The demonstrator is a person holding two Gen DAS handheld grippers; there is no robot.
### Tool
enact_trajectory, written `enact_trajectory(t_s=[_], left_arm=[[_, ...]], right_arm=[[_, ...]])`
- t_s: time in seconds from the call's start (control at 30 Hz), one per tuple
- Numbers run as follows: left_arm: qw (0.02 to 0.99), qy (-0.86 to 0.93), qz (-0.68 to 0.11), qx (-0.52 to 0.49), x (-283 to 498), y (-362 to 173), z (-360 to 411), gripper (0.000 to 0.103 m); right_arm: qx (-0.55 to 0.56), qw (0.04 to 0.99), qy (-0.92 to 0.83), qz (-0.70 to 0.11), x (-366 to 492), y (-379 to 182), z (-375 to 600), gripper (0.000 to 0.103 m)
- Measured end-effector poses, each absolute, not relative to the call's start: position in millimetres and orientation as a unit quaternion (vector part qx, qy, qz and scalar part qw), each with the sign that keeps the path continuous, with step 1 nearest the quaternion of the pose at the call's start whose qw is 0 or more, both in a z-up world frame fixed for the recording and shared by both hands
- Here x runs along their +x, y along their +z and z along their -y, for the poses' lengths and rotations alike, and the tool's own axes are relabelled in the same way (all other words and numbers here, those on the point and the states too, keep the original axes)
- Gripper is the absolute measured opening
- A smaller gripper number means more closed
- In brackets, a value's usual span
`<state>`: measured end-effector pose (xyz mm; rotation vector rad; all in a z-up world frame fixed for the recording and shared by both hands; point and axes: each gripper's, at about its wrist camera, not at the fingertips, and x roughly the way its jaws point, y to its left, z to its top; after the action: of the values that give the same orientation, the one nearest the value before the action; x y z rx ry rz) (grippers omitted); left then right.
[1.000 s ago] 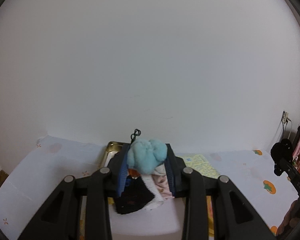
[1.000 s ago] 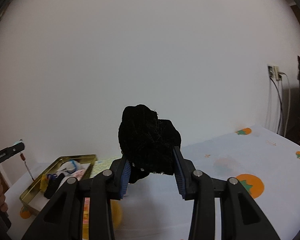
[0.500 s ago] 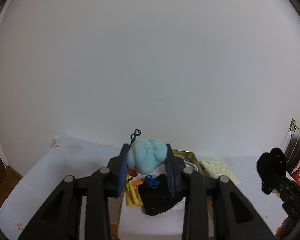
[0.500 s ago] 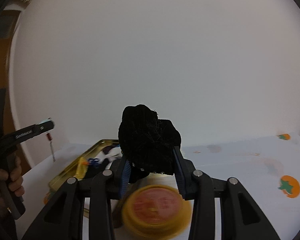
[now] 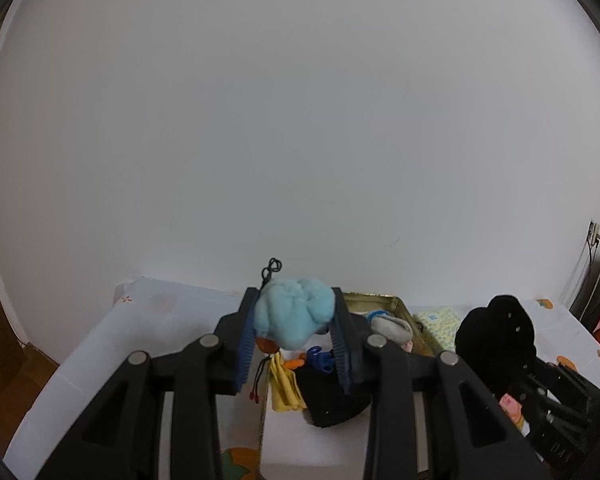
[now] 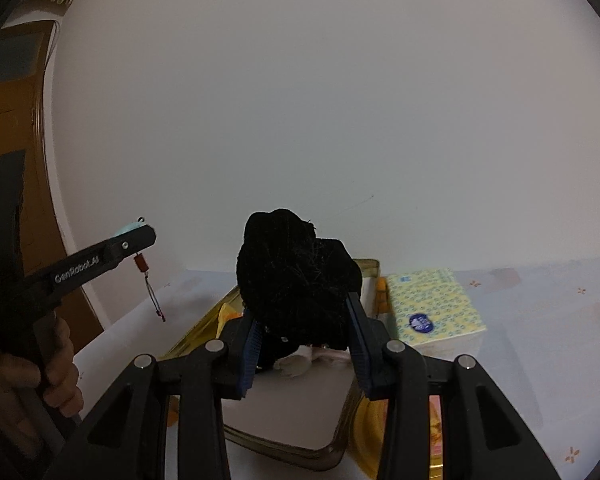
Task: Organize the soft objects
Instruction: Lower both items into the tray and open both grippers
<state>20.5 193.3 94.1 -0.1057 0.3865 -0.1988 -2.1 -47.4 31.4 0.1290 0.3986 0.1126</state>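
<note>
My left gripper (image 5: pixel 296 344) is shut on a light blue plush toy (image 5: pixel 294 316) with a black loop and an orange tag cord, held above the left end of a gold metal tray (image 5: pixel 400 308). The tray holds a black cloth (image 5: pixel 332 400), a yellow cloth (image 5: pixel 284 384), a blue item and a grey-white sock (image 5: pixel 392 328). My right gripper (image 6: pixel 302 340) is shut on a black fuzzy bundle (image 6: pixel 296 276), held above the same tray (image 6: pixel 204 336). The bundle also shows in the left wrist view (image 5: pixel 496 340). The left gripper shows at the left of the right wrist view (image 6: pixel 100 256).
A yellow-patterned tissue pack (image 6: pixel 432 308) lies right of the tray on a white tablecloth (image 6: pixel 540 320) with orange fruit prints. A yellow round lid (image 6: pixel 380 416) sits under the tray's right side. A white wall is behind. A wooden door (image 6: pixel 12 120) stands at far left.
Both grippers have swung left with their loads. The right gripper has come over the tray and closer to the left gripper. The tissue pack has come into the right wrist view.
</note>
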Motion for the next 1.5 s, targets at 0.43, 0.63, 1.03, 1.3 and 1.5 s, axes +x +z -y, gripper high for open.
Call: enact_trajectory(t_s=[0.43,0.63,1.03,1.3,1.5], left_arm=[[0.959,-0.132,-0.247,0.033,27,69,-146,0.033],[0.951,-0.138,-0.27,0.065,31,56,-131,0.033],[0.945,-0.144,-0.288,0.067,44,42,-142,0.033],[0.94,-0.157,-0.295,0.07,46,37,-137,0.033],[0.935,-0.162,-0.305,0.084,45,30,-129,0.033]], right_arm=[[0.056,0.978,0.025,-0.202,6,15,55,0.042],[-0.001,0.978,0.065,-0.2,2,6,24,0.042],[-0.072,0.979,0.049,-0.184,10,-5,-22,0.042],[-0.07,0.973,0.048,-0.216,28,-8,-15,0.042],[-0.036,0.965,0.056,-0.254,42,-15,0,0.042]])
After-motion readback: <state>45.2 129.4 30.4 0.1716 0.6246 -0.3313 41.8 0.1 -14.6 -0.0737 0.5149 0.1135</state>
